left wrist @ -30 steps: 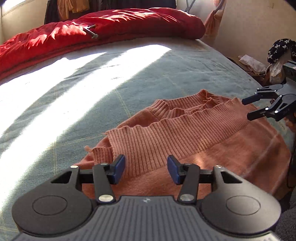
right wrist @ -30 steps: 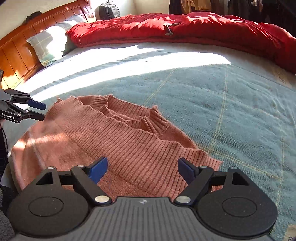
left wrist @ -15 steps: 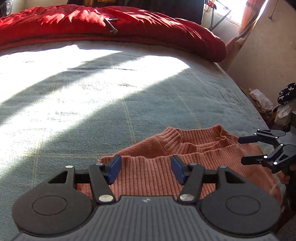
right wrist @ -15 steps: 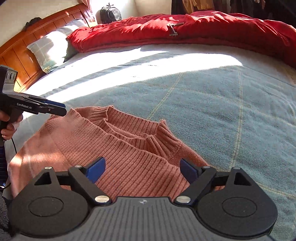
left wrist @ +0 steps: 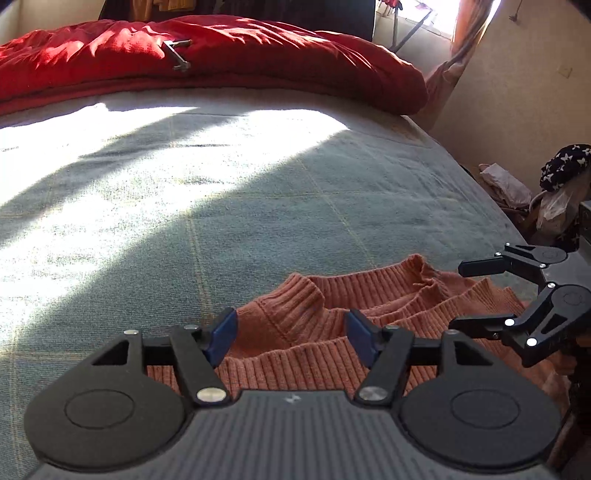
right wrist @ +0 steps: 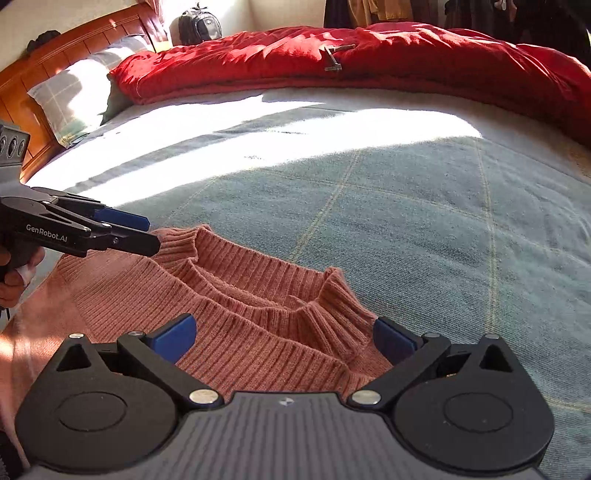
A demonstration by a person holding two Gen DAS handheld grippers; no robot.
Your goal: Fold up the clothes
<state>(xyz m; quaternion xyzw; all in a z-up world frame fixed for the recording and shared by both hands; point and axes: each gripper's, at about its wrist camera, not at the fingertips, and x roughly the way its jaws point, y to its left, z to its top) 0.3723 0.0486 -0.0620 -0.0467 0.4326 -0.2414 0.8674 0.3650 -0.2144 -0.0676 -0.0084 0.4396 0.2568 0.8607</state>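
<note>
Here, a salmon-pink ribbed knit sweater [right wrist: 258, 317] lies folded on a grey-blue bedspread with thin yellow check lines [right wrist: 424, 221], at the bedspread's near edge; its ribbed hems stack in layers. A broad band of sunlight crosses the bedspread beyond the sweater. A crumpled red quilt [right wrist: 369, 62] runs along the bedspread's far side, with a small metal L-shaped piece [left wrist: 177, 55] resting on it. A checked pillow [right wrist: 70, 99] and a wooden headboard [right wrist: 48, 70] sit at the bedspread's left end in the right wrist view; a dark backpack [right wrist: 199, 24] stands behind them. The left gripper [left wrist: 291, 334] hovers over the sweater's left hem, jaws moderately apart, holding nothing. The right gripper [right wrist: 284, 338] hovers over the right hem, jaws wide apart, also empty. A hand [right wrist: 16, 273] grips the left tool's handle.
</note>
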